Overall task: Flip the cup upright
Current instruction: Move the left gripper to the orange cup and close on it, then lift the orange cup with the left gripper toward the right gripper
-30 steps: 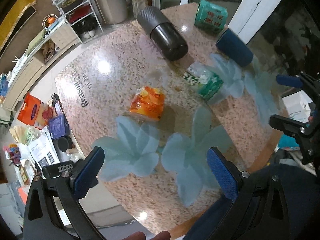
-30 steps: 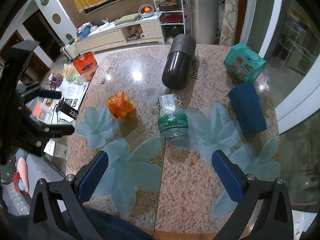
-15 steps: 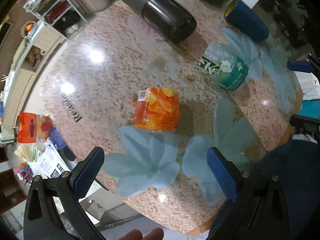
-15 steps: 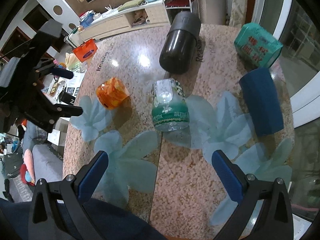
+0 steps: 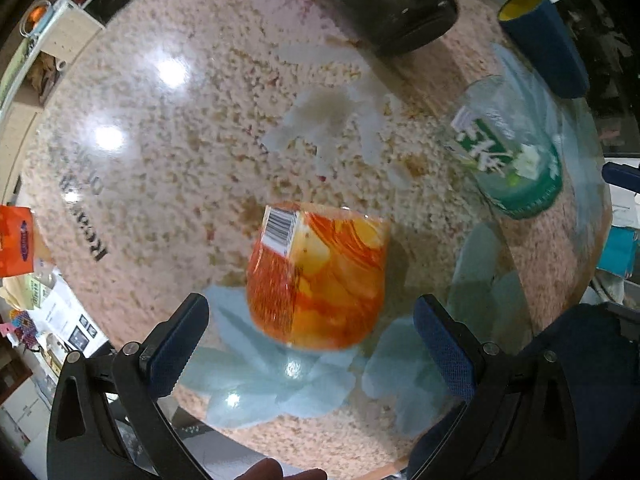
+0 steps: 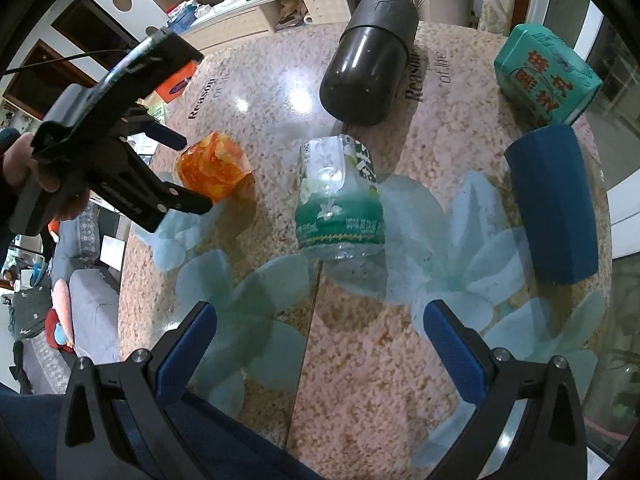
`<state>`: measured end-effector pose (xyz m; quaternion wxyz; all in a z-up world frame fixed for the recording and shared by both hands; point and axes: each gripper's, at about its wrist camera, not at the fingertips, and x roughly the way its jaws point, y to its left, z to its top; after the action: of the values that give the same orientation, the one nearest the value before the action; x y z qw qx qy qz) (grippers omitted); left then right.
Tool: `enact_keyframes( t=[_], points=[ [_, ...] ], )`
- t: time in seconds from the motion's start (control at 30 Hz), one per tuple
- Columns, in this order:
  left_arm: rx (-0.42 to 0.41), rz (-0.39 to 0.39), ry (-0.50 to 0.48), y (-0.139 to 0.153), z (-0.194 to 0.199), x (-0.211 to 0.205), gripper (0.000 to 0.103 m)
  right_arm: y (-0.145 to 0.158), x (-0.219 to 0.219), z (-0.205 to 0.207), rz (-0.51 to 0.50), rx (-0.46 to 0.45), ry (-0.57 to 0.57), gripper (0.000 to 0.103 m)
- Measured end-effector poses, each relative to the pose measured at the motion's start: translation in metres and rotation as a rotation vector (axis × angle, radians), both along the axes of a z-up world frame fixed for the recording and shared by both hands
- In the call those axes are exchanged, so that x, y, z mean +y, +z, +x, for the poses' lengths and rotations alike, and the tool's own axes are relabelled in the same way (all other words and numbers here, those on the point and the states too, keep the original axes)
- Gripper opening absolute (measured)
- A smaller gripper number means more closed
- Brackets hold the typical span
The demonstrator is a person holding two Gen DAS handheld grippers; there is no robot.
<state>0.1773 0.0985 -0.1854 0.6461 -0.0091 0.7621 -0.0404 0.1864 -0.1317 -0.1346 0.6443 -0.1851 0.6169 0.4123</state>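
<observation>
My left gripper (image 5: pixel 310 340), fingers spread wide and empty, hangs just over the orange cup (image 5: pixel 318 276) lying on its side near the table's (image 5: pixel 160 160) left edge, while my right gripper (image 6: pixel 320 344), equally wide, sits farther off.

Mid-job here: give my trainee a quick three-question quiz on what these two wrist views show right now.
1. True or false: the left gripper has closed on the orange cup.
2. Which lies nearest the right gripper? A) black cylinder B) green-labelled cup C) teal packet
3. Fill in: the blue cup lies on its ____.

Key: 1 false; 2 B; 3 side.
</observation>
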Motion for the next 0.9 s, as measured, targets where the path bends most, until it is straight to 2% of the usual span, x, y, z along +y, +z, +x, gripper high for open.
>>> enact_keyframes(
  t=[0.27, 0.47, 0.53, 0.63, 0.77, 0.9],
  points=[
    [0.052, 0.001, 0.021, -0.032, 0.009, 0.008, 0.103, -0.007, 0.008, 0.019, 0.015, 0.012, -0.002, 0.103],
    [0.053, -0.053, 0.033, -0.055, 0.018, 0.002, 0.102, -0.009, 0.011, 0.025, 0.019, 0.004, 0.014, 0.103],
    [0.071, -0.07, 0.031, -0.055, 0.018, -0.006, 0.092, -0.012, 0.013, 0.026, 0.016, 0.008, 0.013, 0.103],
    [0.056, -0.054, 0.012, -0.061, 0.017, -0.017, 0.088, -0.013, 0.015, 0.028, 0.014, 0.014, 0.012, 0.103],
    [0.048, -0.041, 0.056, -0.059, 0.019, -0.01, 0.071, -0.012, 0.016, 0.026, 0.011, 0.015, 0.013, 0.103],
    [0.04, -0.049, 0.1, -0.066, 0.02, -0.003, 0.071, -0.012, 0.016, 0.023, 0.008, 0.013, 0.009, 0.103]
  ],
)
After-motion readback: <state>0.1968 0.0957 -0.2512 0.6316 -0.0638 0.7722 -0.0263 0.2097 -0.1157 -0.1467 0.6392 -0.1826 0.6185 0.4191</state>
